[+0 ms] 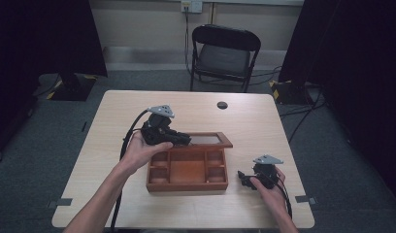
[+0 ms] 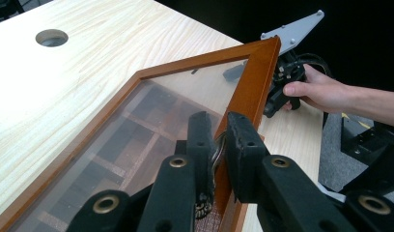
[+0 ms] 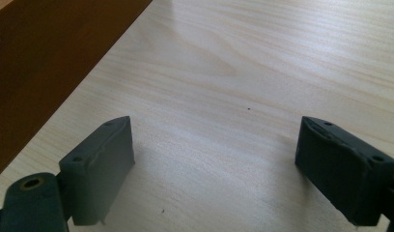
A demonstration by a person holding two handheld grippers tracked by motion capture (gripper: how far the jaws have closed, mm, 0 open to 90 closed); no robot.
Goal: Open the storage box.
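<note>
- Your right hand [image 1: 270, 187] is resting low on the table [image 1: 244, 121], near the front edge, and it is holding the right gripper [image 3: 224, 169] with its jaws spread wide, with nothing between them, just above the bare wood.
- The wooden box [image 1: 187, 175] is standing just to the left of this gripper, apart from it; its side is showing as a brown wall [image 3: 45, 67] in the right gripper view.
- Your left hand [image 1: 142, 148] is reaching forward over the left back corner of the box, wrist raised.
- The left gripper [image 2: 219, 145] is clenching the frame of the glass lid [image 2: 137, 121], which is standing open, tilted up behind the compartments.
- Farther away, a round hole [image 1: 222, 105] is sitting in the table.
- Beyond the table, a folding chair [image 1: 225, 53] is standing.
</note>
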